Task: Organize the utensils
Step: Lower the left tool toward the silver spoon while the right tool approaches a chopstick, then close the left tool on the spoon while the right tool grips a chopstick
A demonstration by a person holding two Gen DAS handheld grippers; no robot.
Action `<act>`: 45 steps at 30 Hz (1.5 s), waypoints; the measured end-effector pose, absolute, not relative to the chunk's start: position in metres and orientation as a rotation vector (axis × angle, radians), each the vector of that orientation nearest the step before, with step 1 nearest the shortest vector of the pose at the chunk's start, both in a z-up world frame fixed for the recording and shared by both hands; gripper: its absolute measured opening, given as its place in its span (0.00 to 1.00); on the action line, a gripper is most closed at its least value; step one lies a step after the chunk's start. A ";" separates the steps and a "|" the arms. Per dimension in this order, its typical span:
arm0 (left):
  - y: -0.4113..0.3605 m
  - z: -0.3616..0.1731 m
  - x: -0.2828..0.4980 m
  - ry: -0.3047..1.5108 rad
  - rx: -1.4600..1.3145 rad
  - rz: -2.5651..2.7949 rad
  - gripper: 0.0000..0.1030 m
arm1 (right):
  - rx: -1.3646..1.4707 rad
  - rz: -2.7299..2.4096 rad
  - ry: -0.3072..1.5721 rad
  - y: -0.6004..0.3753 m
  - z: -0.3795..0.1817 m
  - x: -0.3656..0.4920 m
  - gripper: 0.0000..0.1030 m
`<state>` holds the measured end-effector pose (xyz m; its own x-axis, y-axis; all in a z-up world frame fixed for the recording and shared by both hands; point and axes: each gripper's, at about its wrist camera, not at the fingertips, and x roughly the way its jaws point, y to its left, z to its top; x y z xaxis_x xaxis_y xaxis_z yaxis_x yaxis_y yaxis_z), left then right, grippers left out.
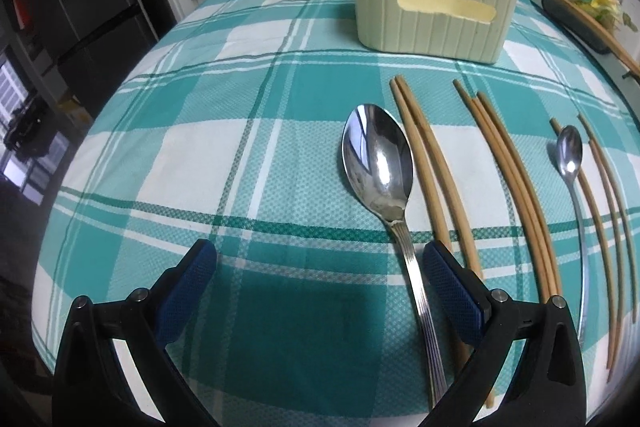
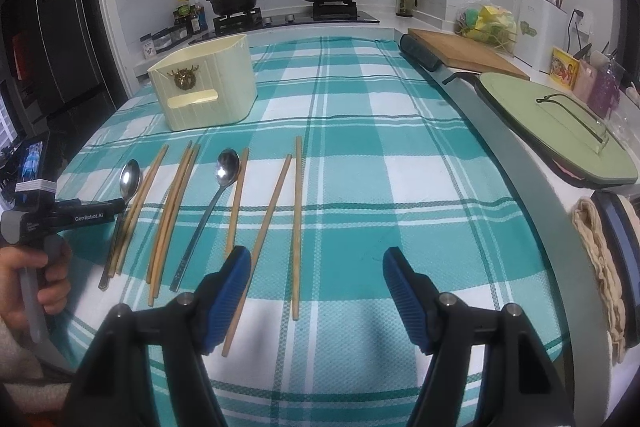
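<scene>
I am looking down at a counter (image 2: 400,147) covered in a teal and white checked cloth, with the utensils lying loose in a row and nothing yet sorted.

In the left wrist view, my left gripper (image 1: 320,267) sits low in the frame with its blue fingers (image 1: 452,287) spread wide and pinching nothing. The handle of a large steel spoon (image 1: 378,163) runs between them, close to the right-hand finger, with the bowl pointing up the frame. Just to its right lie a pair of wooden chopsticks (image 1: 428,171), then a bundle of three more, then a small spoon (image 1: 570,155) among further chopsticks at the right edge. A pale green utensil holder (image 1: 436,11) stands at the upper centre, apart from the row.

In the right wrist view, my right gripper (image 2: 316,275) is at the bottom centre, its fingers apart and holding nothing. One loose chopstick (image 2: 266,239) passes under the left-hand finger, and another (image 2: 297,223) lies between the two.

Risks as I judge them:
- The large spoon handle is off centre between the left fingers, so closing now could push it sideways into the nearest chopsticks and scatter them.
- The handle is thin, smooth and flat on the cloth; the fingers could slide over it or bunch the cloth instead.
- On the right, closing could catch two chopsticks at uneven angles, and one may swing or drop on the way to the holder.
- The holder looks light and could tip if struck.
</scene>
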<state>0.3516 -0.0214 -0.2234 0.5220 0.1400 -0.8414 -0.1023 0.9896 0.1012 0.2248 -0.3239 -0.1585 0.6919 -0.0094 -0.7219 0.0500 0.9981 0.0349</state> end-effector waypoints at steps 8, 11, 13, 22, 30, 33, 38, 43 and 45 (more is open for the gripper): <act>-0.006 -0.226 0.351 1.020 0.031 0.100 1.00 | 0.039 0.015 0.886 -0.326 -0.177 0.255 0.68; 0.001 -0.226 0.352 1.030 0.041 0.079 1.00 | 0.010 0.055 0.939 -0.319 -0.191 0.269 0.67; 0.005 -0.226 0.353 1.043 0.045 0.059 1.00 | -0.023 0.065 0.979 -0.315 -0.204 0.278 0.65; 0.000 -0.225 0.358 1.061 0.132 -0.030 1.00 | -0.094 0.078 1.078 -0.316 -0.226 0.291 0.64; -0.024 -0.224 0.385 1.030 0.193 0.008 1.00 | -0.139 0.134 1.128 -0.312 -0.226 0.326 0.62; -0.021 -0.224 0.394 1.057 0.164 0.009 1.00 | -0.161 0.152 1.147 -0.305 -0.225 0.347 0.55; -0.016 -0.226 0.401 1.094 0.125 -0.001 0.99 | -0.202 0.178 1.175 -0.292 -0.223 0.386 0.40; -0.026 -0.223 0.404 1.099 0.116 -0.024 0.80 | -0.204 0.173 1.181 -0.288 -0.222 0.419 0.32; -0.031 -0.221 0.406 1.104 0.109 -0.043 0.67 | -0.195 0.158 1.181 -0.289 -0.223 0.432 0.28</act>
